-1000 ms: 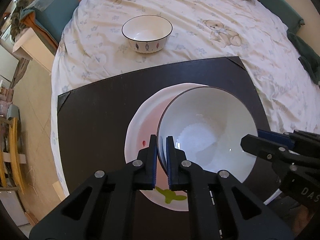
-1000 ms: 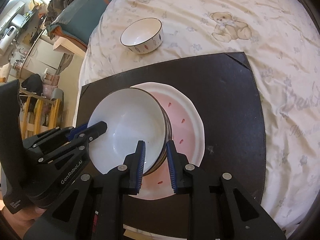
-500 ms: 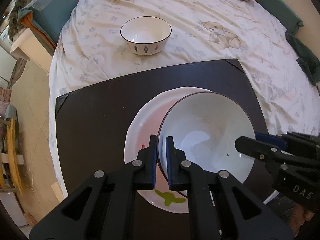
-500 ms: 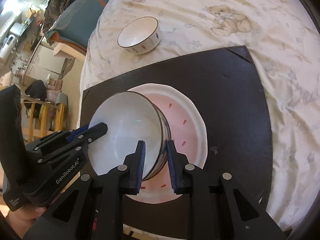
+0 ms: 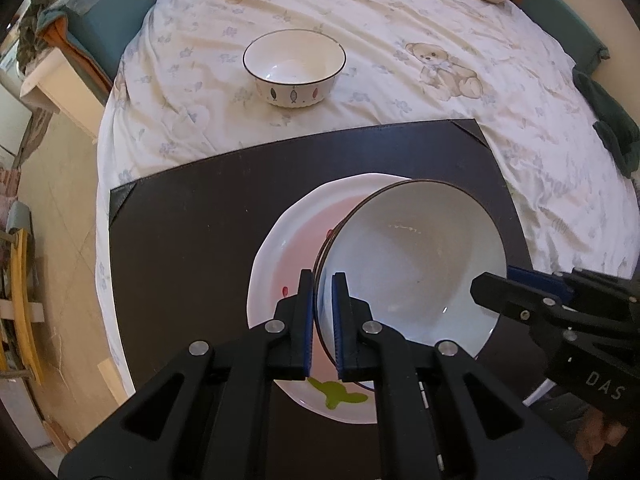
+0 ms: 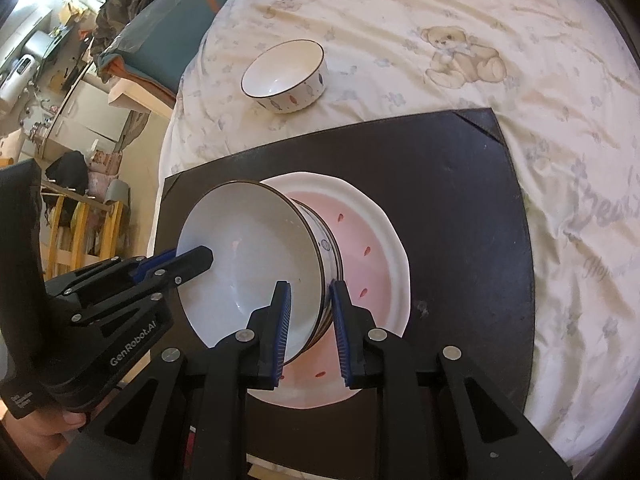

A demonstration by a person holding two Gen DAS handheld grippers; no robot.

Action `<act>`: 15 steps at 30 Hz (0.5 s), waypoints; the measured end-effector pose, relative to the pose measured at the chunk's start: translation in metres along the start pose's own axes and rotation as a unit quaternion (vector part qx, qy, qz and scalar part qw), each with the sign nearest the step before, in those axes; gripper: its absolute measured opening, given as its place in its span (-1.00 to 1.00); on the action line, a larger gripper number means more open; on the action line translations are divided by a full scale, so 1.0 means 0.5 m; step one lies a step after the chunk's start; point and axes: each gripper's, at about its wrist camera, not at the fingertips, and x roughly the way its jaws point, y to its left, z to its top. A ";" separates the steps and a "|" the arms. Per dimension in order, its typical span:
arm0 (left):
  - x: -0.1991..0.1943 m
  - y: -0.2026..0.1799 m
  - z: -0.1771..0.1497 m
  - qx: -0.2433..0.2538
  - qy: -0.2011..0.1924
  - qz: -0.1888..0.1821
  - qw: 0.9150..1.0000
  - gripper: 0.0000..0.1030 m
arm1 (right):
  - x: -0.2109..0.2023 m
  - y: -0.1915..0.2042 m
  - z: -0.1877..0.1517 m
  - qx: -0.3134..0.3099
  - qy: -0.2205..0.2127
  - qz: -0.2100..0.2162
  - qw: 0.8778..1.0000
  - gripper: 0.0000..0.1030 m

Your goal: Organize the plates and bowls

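Low in the frame, the left claw [image 5: 322, 322] pinches the near rim of the large bowl [image 5: 416, 268], fingers narrow, one inside and one outside. The right claw [image 6: 309, 330] clamps the opposite rim [image 6: 316, 288], gap a little wider. Against a second ago the bowl is tipped steeper, its foot lifted off the pink plate [image 6: 372, 264], which stays flat on the dark mat [image 5: 192, 240]. The plate's rim lies well inside the mat's edges, with bare mat open to the left and toward the top of the frame. Beyond the mat's far edge, the small bowl [image 5: 294, 68] sits upright on the bed sheet [image 5: 400, 12], unmoved, with clear sheet around it.
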 end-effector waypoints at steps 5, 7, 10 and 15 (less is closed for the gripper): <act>-0.002 -0.001 0.002 0.002 0.001 0.001 1.000 -0.89 | -0.002 -0.015 0.004 0.024 0.007 0.022 0.999 -0.56; 0.000 -0.002 0.003 -0.002 0.006 0.001 1.000 -0.89 | -0.004 -0.019 0.004 0.030 0.010 0.029 0.999 -0.56; 0.006 -0.005 0.005 -0.003 0.009 0.011 1.000 -0.89 | -0.002 -0.022 0.004 0.039 0.013 0.030 0.999 -0.56; 0.019 -0.002 0.004 -0.006 0.018 0.011 1.000 -0.89 | -0.009 -0.021 0.007 0.044 0.004 0.034 0.998 -0.56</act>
